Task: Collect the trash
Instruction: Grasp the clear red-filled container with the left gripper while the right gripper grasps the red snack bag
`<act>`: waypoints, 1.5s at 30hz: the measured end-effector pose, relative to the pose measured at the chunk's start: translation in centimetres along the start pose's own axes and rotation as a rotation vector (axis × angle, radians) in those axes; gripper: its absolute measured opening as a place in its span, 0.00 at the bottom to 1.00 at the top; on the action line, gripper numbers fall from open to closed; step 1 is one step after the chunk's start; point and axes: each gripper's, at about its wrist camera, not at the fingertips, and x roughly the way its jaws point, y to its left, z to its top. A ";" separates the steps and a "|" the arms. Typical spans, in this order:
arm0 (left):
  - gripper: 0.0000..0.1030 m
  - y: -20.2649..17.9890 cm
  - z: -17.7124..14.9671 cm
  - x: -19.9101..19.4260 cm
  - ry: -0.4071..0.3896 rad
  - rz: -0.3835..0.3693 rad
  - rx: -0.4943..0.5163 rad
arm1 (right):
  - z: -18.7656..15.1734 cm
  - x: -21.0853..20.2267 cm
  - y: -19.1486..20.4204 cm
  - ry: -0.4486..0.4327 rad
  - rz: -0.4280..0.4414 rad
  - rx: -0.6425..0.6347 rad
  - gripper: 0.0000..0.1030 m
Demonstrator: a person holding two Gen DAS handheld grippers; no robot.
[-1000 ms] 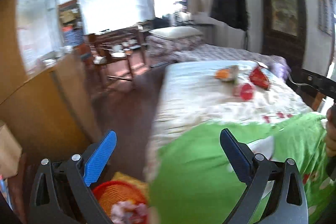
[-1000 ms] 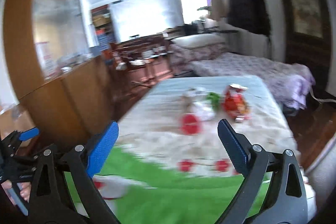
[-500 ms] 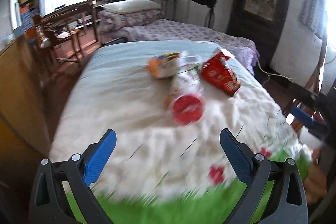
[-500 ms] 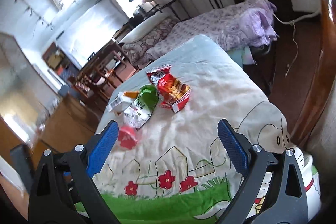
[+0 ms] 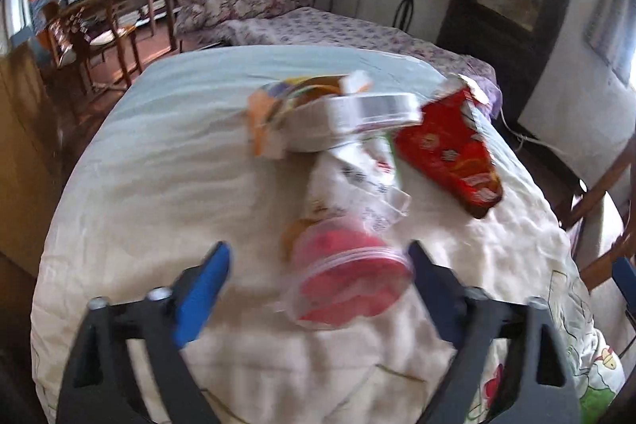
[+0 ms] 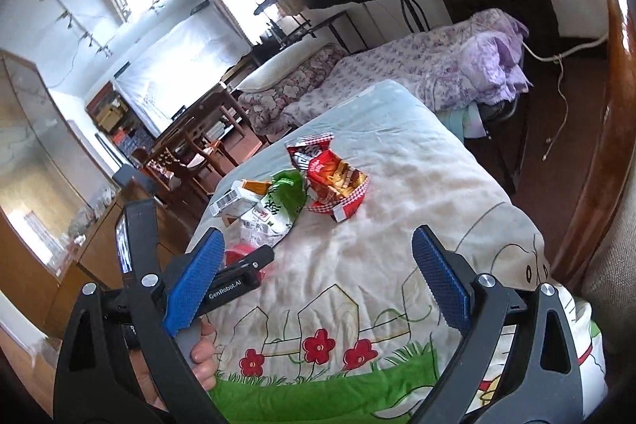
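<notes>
Left wrist, risk: the left gripper (image 5: 318, 277), jaws apart, flanked a clear plastic cup (image 5: 346, 285) with a red inside; thin walls would likely buckle or squirt out under a hard squeeze.
Left wrist, materials: the soft quilt (image 5: 159, 185) gave no firm backing; the crinkly red snack bag (image 5: 449, 153), a white wrapper (image 5: 357, 181) and a cardboard carton (image 5: 318, 114) lay beyond, touching.
Right wrist, risk: the right gripper (image 6: 318, 281), jaws apart and empty, hung over the quilt (image 6: 417, 185) near the left tool; the two could collide.
Right wrist, materials: glossy green packet (image 6: 284, 203), red bag (image 6: 334, 181).
</notes>
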 end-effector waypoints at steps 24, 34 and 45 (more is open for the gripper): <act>0.59 6.5 -1.7 -2.7 0.051 -0.005 -0.147 | 2.4 8.2 1.4 0.177 -0.136 -0.043 0.89; 0.66 6.1 -1.9 -2.6 0.052 0.002 -0.144 | 4.0 13.6 1.6 0.237 -0.252 -0.090 0.89; 0.69 5.1 -2.2 -2.3 0.058 0.043 -0.101 | 4.4 16.9 3.7 0.231 -0.381 -0.305 0.88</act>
